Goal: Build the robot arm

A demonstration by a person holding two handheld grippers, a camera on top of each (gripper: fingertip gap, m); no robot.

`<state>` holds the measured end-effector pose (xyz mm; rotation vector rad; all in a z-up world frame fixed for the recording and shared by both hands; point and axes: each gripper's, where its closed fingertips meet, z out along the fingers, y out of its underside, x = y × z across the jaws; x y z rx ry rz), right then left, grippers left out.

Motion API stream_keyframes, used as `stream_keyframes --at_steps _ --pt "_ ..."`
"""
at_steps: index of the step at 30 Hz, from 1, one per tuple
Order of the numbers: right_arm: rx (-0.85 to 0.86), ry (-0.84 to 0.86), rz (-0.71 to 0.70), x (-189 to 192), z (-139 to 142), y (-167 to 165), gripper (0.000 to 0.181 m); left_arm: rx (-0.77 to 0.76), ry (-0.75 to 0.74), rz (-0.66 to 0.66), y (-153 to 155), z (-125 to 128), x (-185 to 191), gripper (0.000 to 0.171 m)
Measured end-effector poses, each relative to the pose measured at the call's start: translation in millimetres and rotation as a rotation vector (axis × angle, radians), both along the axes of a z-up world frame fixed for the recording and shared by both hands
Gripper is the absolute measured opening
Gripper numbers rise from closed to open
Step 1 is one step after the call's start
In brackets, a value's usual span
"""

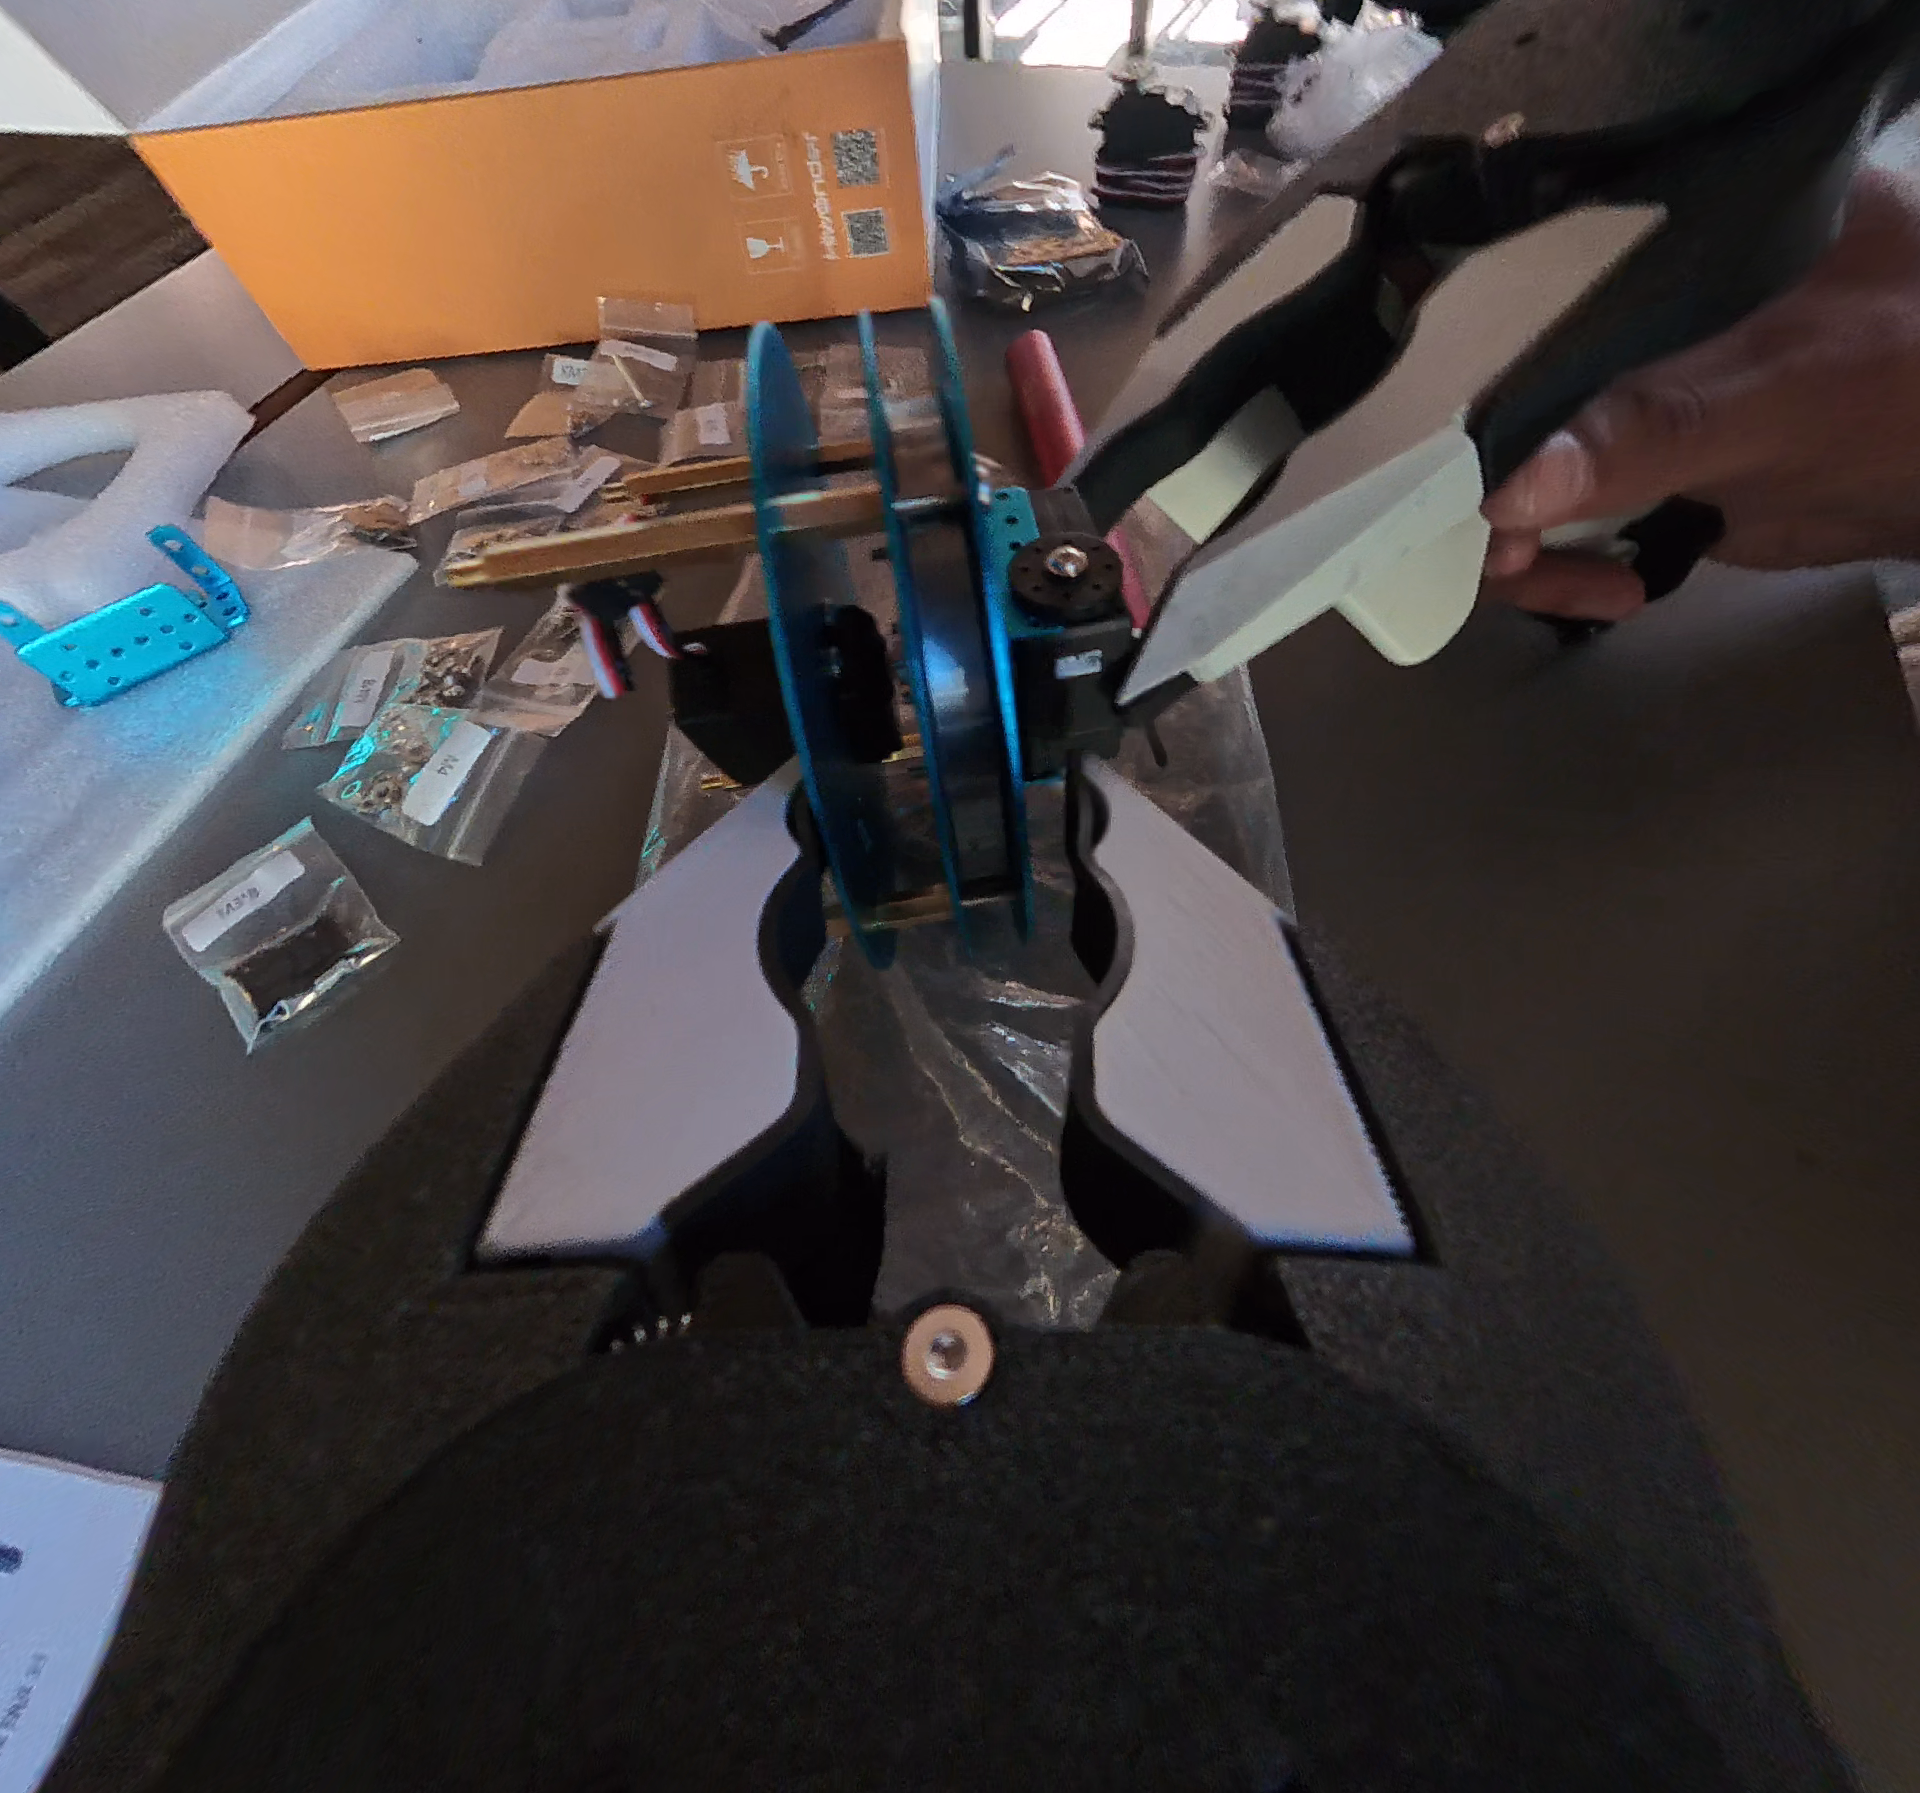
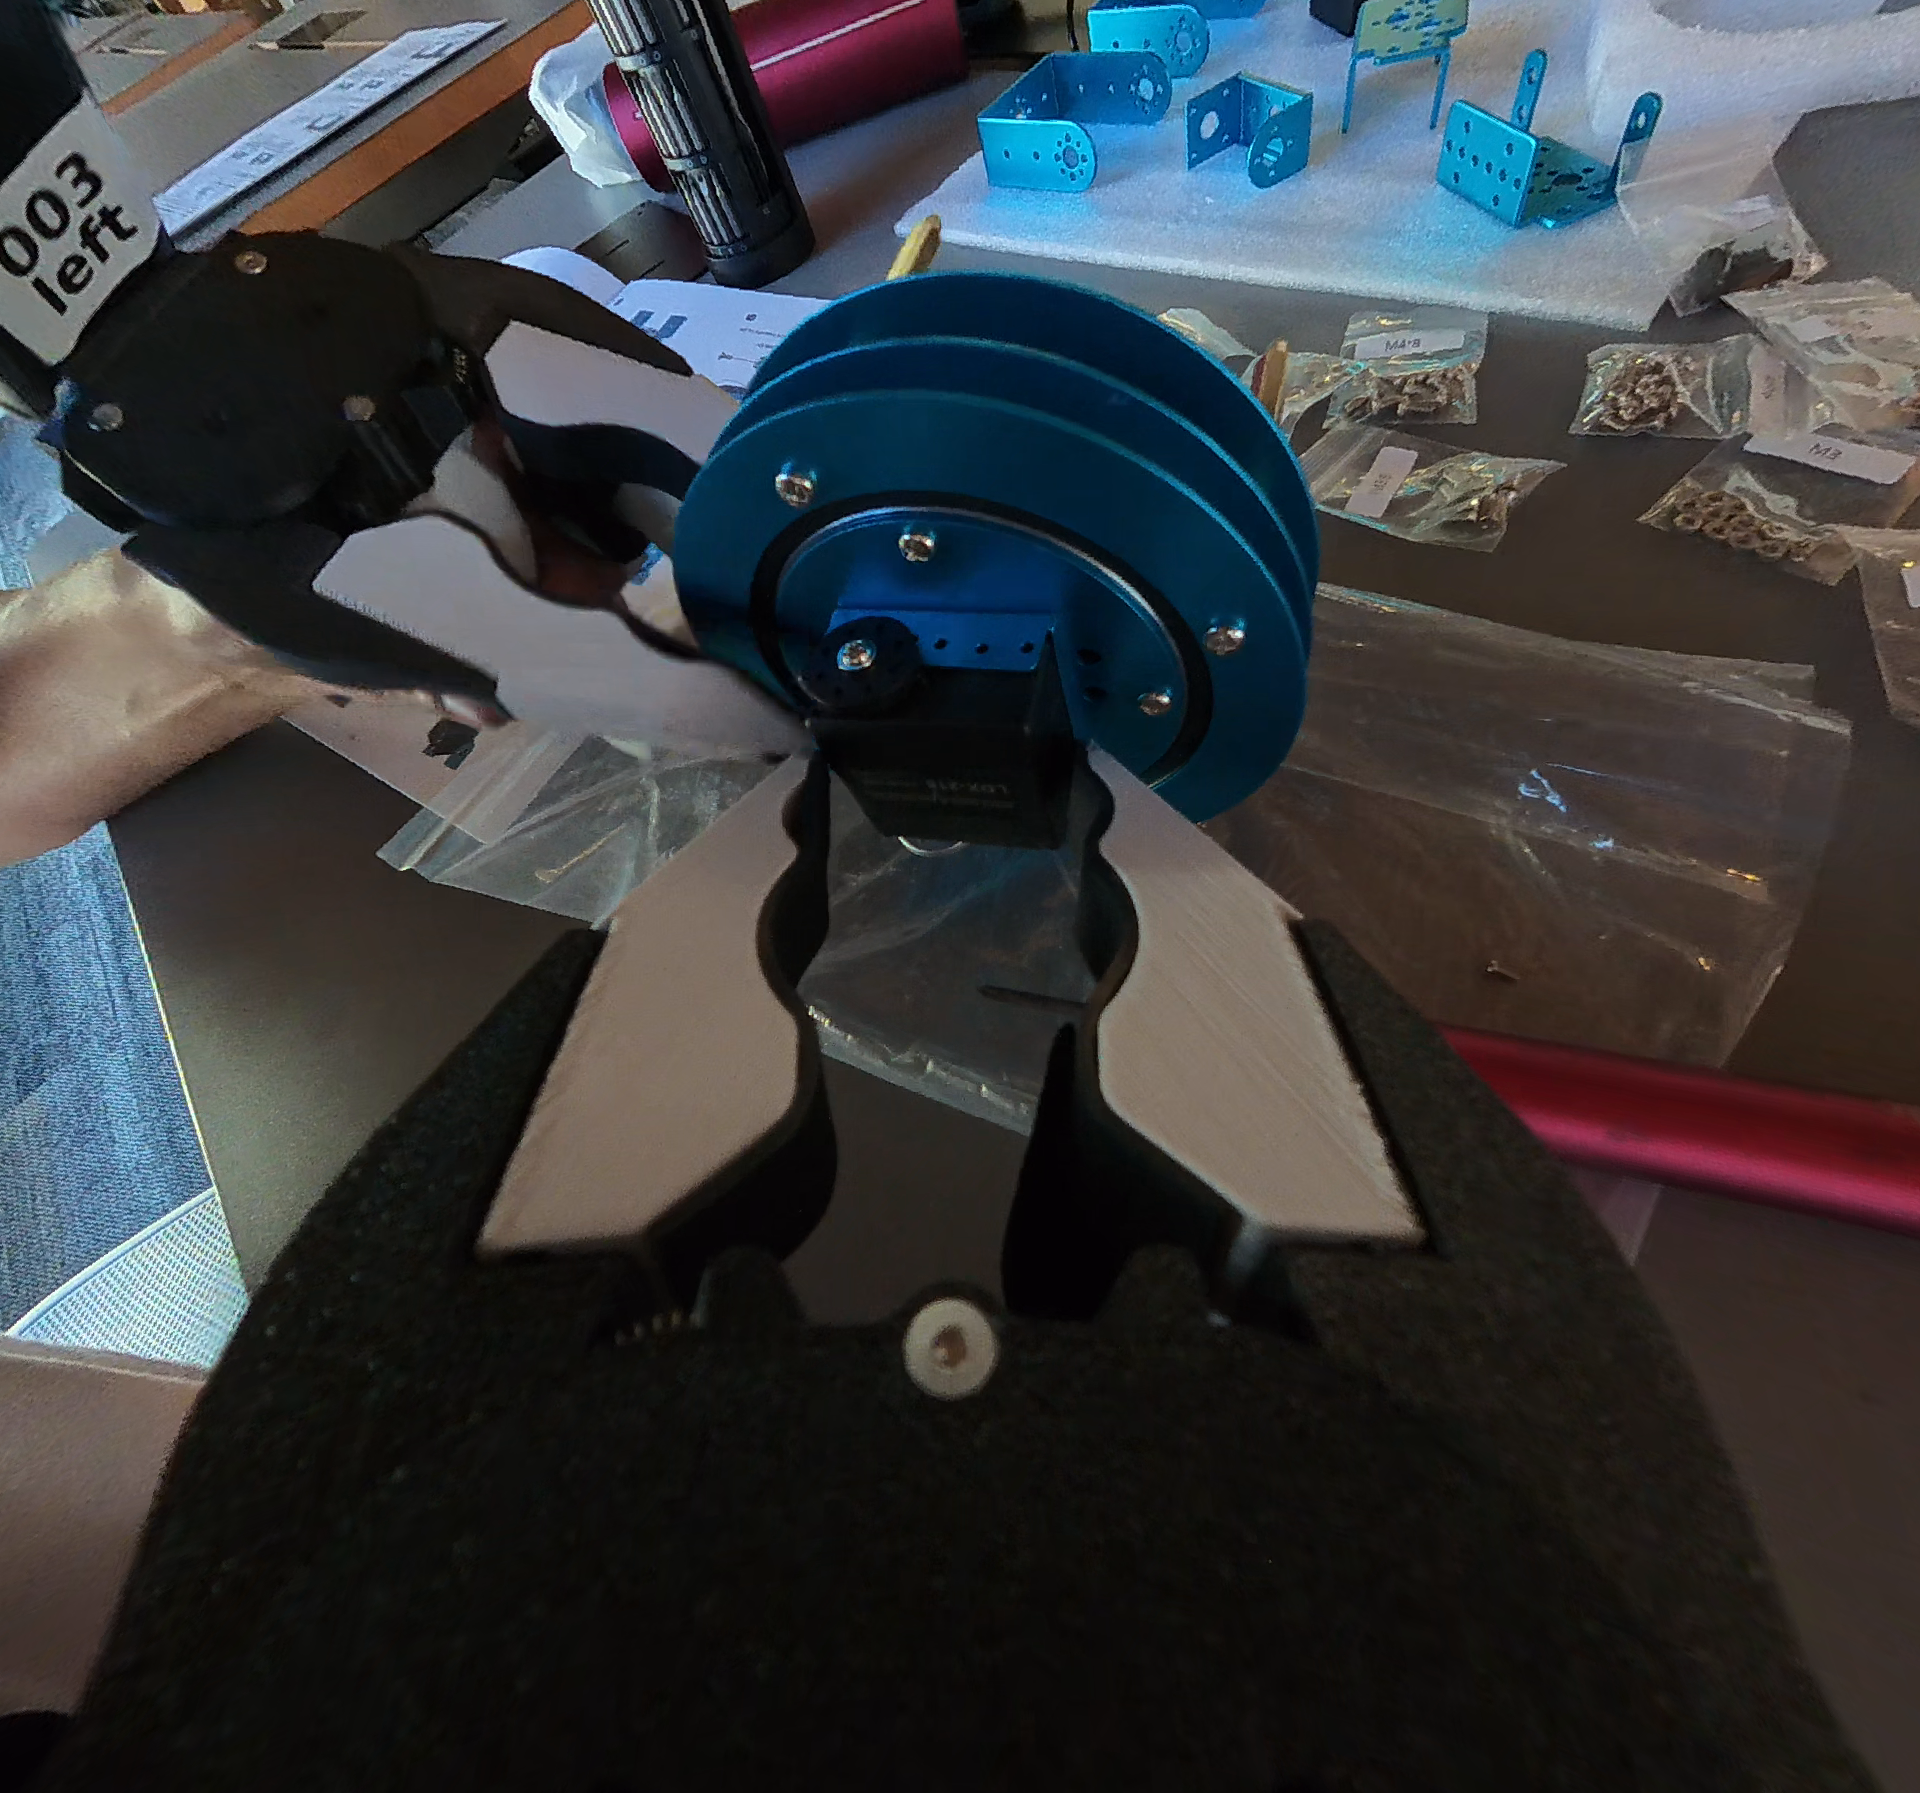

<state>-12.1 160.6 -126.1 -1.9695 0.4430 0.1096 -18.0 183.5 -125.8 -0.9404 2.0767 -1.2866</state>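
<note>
A stack of three blue metal discs on brass standoffs stands on edge over a clear plastic bag. A black servo with a round horn is mounted on its outer face. My left gripper is shut on the disc stack, one finger on each side. My right gripper comes in from the upper right, held by a hand, and is shut on the servo. In the right wrist view the servo sits between my right gripper's fingertips, in front of the discs. The left gripper holds the stack's left edge.
An open orange box stands at the back. Several small bags of screws and brass bars lie on the dark table. Blue brackets sit on white foam. A red tube, a red cylinder and a black post are nearby. It is some 30 cm from my left tips to the black post.
</note>
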Motion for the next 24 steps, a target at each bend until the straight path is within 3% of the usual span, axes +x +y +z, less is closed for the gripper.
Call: stream_keyframes --at_steps 4,10,12,14,24 --pt "0.008 0.031 0.006 0.3 -0.2 -0.4 0.044 0.126 -0.053 -0.036 -4.6 -6.9 -2.4 0.062" --pt "0.029 0.117 0.021 0.1 0.7 -1.1 0.045 0.137 -0.080 -0.009 -6.1 -5.6 2.3 0.065" --pt "0.037 0.133 0.028 0.5 1.0 -1.3 0.045 0.128 -0.077 -0.007 -5.5 -5.0 3.1 0.057" --pt "0.037 0.144 0.036 0.9 0.2 -1.9 0.046 0.116 -0.079 0.012 -1.7 -3.5 5.1 0.039" --pt "0.020 0.063 0.035 2.6 -1.0 -1.0 0.047 0.097 -0.057 0.034 0.7 -4.3 4.8 0.037"
